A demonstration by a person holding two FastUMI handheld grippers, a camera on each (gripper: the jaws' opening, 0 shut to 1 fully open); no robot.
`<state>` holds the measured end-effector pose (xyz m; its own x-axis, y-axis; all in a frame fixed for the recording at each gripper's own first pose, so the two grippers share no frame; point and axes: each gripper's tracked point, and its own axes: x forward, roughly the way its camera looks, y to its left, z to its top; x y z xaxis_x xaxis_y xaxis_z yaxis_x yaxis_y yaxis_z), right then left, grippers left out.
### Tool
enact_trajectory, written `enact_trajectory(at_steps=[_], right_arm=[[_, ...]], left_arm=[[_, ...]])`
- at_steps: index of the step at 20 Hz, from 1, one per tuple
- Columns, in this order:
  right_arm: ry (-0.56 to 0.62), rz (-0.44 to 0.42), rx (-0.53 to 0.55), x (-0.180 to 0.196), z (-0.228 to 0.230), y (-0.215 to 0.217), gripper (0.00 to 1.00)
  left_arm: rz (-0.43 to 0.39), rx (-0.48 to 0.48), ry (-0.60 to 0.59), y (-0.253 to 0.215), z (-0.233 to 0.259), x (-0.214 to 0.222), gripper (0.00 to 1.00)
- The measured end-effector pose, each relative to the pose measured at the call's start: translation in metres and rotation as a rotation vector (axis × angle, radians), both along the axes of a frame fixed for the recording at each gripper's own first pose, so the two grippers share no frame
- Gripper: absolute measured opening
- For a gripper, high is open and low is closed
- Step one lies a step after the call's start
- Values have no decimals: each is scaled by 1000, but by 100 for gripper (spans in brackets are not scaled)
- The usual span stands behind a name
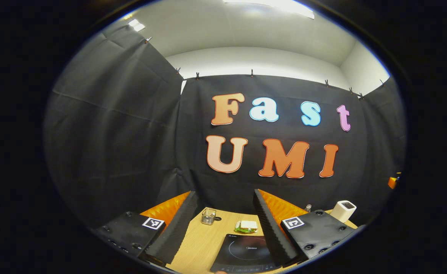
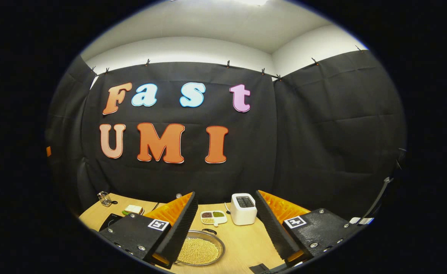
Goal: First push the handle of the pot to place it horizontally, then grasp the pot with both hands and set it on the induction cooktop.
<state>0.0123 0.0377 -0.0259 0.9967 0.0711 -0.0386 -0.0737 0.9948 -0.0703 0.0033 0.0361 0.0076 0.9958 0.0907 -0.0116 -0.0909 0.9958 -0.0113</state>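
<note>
Bright ceiling light overhead; sharp centre, fisheye-bent edges.

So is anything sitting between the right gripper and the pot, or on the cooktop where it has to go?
Nothing visible blocks either. The pot, filled with small pale grains, lies just ahead of the open right gripper on bare table. The induction cooktop surface looks bare; the sandwich sits behind it.

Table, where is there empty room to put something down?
Bare wood lies on the table between the pot of beans and the toaster, and between the glass and the induction cooktop. It is crowded around the sandwich and beside the divided dish.
</note>
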Motion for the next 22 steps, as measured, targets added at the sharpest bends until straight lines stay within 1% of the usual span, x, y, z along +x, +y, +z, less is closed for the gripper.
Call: enact_trajectory(at_steps=[1,2,3,5,6,7,8,11,12,13,16,22], right_arm=[[13,8,0,2,-6,4,93],[26,16,-3,3,-11,6,84],[40,24,-7,3,-17,10,81],[62,54,-19,4,-27,21,61],[71,71,-26,3,-32,26,54],[78,83,-35,4,-36,31,44],[87,92,-45,5,-42,36,41],[164,130,-29,1,-72,54,9],[194,141,-23,-1,-83,61,4],[222,156,-25,-3,-95,66,0],[292,171,-60,-4,-124,72,0],[454,203,-95,-24,-196,84,0]], left_arm=[[2,4,2,0,0,1,97],[3,9,3,1,-1,2,97],[3,13,4,1,0,3,97],[2,15,6,-1,-2,8,97],[0,13,6,-1,-2,10,97],[-2,12,6,-2,-2,12,97],[-5,12,7,-3,-3,14,97],[-5,19,6,-4,-3,17,97],[-6,19,7,-4,-4,20,98],[-9,18,7,-5,-4,21,98],[-9,25,7,-5,-5,24,98],[0,16,28,-2,-17,26,97]])
